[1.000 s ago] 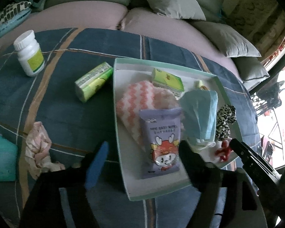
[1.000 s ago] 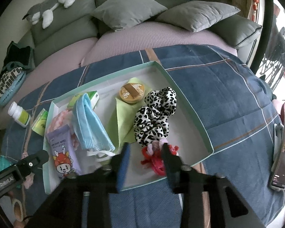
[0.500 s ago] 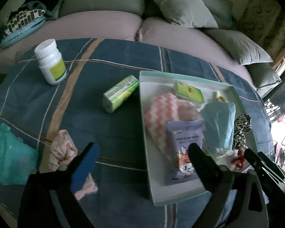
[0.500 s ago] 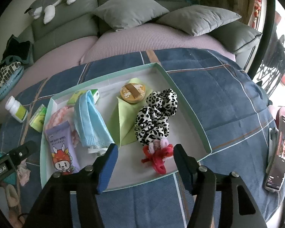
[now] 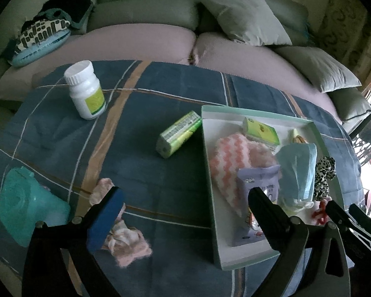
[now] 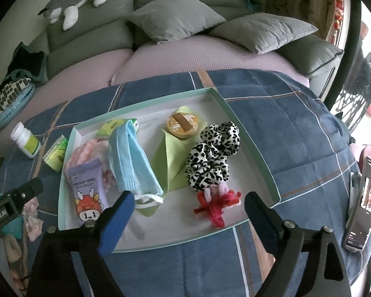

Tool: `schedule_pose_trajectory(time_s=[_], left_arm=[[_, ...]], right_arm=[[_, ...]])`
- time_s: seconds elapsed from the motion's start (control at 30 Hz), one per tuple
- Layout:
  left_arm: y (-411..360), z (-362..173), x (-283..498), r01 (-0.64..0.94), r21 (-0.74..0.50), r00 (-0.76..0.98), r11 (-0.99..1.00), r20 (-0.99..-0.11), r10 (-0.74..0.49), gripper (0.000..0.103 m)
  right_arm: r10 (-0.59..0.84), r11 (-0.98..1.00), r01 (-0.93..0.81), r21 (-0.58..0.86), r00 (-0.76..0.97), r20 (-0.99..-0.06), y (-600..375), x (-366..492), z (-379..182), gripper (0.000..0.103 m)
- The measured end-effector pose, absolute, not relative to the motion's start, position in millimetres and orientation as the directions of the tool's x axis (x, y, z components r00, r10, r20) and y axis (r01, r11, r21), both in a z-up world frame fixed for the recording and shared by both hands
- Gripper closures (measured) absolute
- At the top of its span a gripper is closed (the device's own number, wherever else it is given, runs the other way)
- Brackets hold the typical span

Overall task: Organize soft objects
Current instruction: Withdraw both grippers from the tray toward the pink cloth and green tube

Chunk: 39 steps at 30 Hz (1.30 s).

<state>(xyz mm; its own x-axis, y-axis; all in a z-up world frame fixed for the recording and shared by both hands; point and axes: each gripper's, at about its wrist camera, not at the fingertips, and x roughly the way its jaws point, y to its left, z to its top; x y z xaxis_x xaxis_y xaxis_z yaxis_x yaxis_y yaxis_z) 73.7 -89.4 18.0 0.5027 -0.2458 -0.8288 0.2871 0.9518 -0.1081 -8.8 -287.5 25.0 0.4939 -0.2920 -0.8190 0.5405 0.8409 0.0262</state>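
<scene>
A mint-rimmed white tray on the blue plaid blanket holds a leopard scrunchie, a blue face mask, a purple wipes pack, a pink zigzag cloth and a red-and-pink hair tie. My right gripper hovers over the tray's near edge. Its jaws are opening, and the hair tie lies loose just ahead of them, untouched. My left gripper stands open and empty over the blanket left of the tray. A crumpled pink floral cloth lies by its left finger.
A white pill bottle, a green tissue pack and a teal object sit on the blanket left of the tray. A green napkin and a round tin are in it. A phone stands at right. Sofa cushions lie behind.
The right jaws spread wide from around the hair tie, which stays on the tray. The left gripper swung left off the tray toward the pink floral cloth, its jaws widening.
</scene>
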Motion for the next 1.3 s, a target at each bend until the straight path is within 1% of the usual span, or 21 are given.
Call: schedule_pose_trajectory(time_s=[0.1,0.17,0.3,0.37,0.57,0.8,0.87,0.97,1.1,1.3], left_arm=[[-85.7,20.4,74.1,0.279,-0.095,0.517,0.955,-0.824,-0.233,0.002],[-83.0,22.2,74.5,0.276,-0.097,0.523,0.956,-0.820,-0.234,0.002],[-76.5,26.3,76.1,0.265,-0.109,0.537,0.958,-0.809,-0.240,0.002],[-73.4,29.2,76.7,0.259,-0.106,0.550,0.960,-0.801,-0.237,0.002],[-57.4,39.6,79.1,0.241,-0.104,0.582,0.965,-0.780,-0.229,0.000],[-35.9,54.7,81.9,0.237,-0.139,0.595,0.962,-0.762,-0.256,0.000],[-29.0,59.3,83.4,0.248,-0.160,0.582,0.956,-0.764,-0.279,0.000],[-19.9,66.6,84.7,0.245,-0.168,0.572,0.955,-0.771,-0.282,0.000],[-1.9,76.2,87.5,0.209,-0.146,0.569,0.967,-0.786,-0.242,0.000],[31.4,79.0,96.2,0.132,-0.164,0.553,0.978,-0.807,-0.209,0.000]], right_arm=[[-0.284,0.845,0.533,0.036,0.505,-0.815,-285.9,-7.9,25.2,0.005],[-0.277,0.849,0.526,0.043,0.514,-0.812,-284.5,-7.1,25.3,0.002],[-0.283,0.855,0.518,0.042,0.532,-0.798,-280.5,-6.7,28.2,0.002],[-0.286,0.856,0.515,0.042,0.540,-0.792,-278.6,-6.6,30.5,0.000],[-0.280,0.867,0.497,0.048,0.564,-0.777,-268.8,-3.0,38.3,0.000],[-0.265,0.875,0.481,0.057,0.574,-0.775,-254.6,5.2,47.6,0.000],[-0.248,0.877,0.474,0.074,0.580,-0.776,-250.4,8.0,50.0,0.000],[-0.236,0.886,0.458,0.076,0.586,-0.775,-241.6,12.9,53.8,0.000],[-0.222,0.901,0.429,0.072,0.595,-0.772,-228.4,20.5,58.4,0.000],[-0.169,0.919,0.382,0.101,0.612,-0.773,-210.6,34.1,62.8,0.000]])
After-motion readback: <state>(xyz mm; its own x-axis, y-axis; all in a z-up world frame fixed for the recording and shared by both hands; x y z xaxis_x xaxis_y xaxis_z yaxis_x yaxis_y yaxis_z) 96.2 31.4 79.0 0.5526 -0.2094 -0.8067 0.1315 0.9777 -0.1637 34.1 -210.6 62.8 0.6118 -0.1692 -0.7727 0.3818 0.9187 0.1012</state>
